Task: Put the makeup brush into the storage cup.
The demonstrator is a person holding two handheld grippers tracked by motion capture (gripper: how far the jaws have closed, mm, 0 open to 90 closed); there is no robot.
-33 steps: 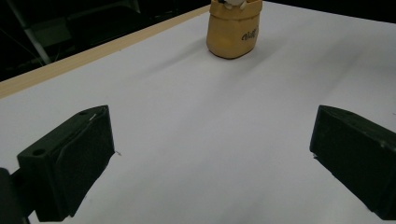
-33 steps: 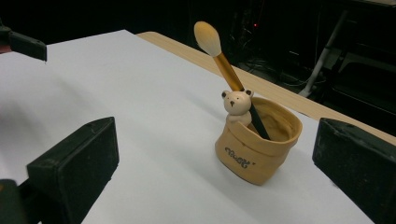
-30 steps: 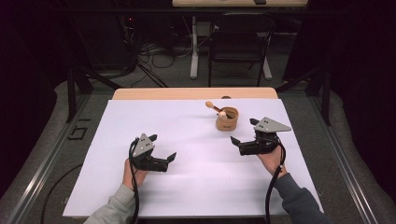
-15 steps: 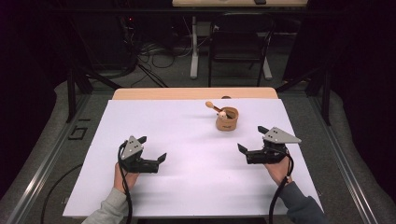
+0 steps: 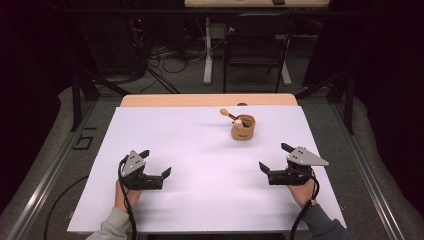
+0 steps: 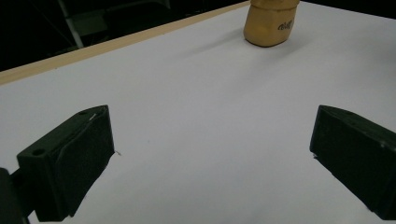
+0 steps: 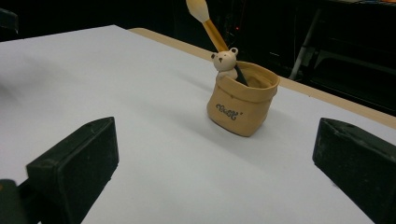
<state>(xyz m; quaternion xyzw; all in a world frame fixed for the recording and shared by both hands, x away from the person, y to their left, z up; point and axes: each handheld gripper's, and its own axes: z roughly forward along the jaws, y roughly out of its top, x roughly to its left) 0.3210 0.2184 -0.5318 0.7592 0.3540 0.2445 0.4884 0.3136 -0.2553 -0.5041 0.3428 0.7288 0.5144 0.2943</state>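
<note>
A tan sack-shaped pot stands on the white table cover, right of centre towards the back. It holds a wooden spoon that leans left and a small white bear figure. My left gripper rests open near the front left, nothing between its jaws. My right gripper is open at the front right, a good way short of the pot. The pot stands ahead in the right gripper view, and the pot sits at the top edge of the left gripper view.
The table's wooden edge runs along the far side. A dark chair and floor cables lie beyond it. Metal rails flank the table left and right.
Both grippers have drawn back towards the near edge and spread apart, the left going left and the right going right, away from the pot. Both stay open.
</note>
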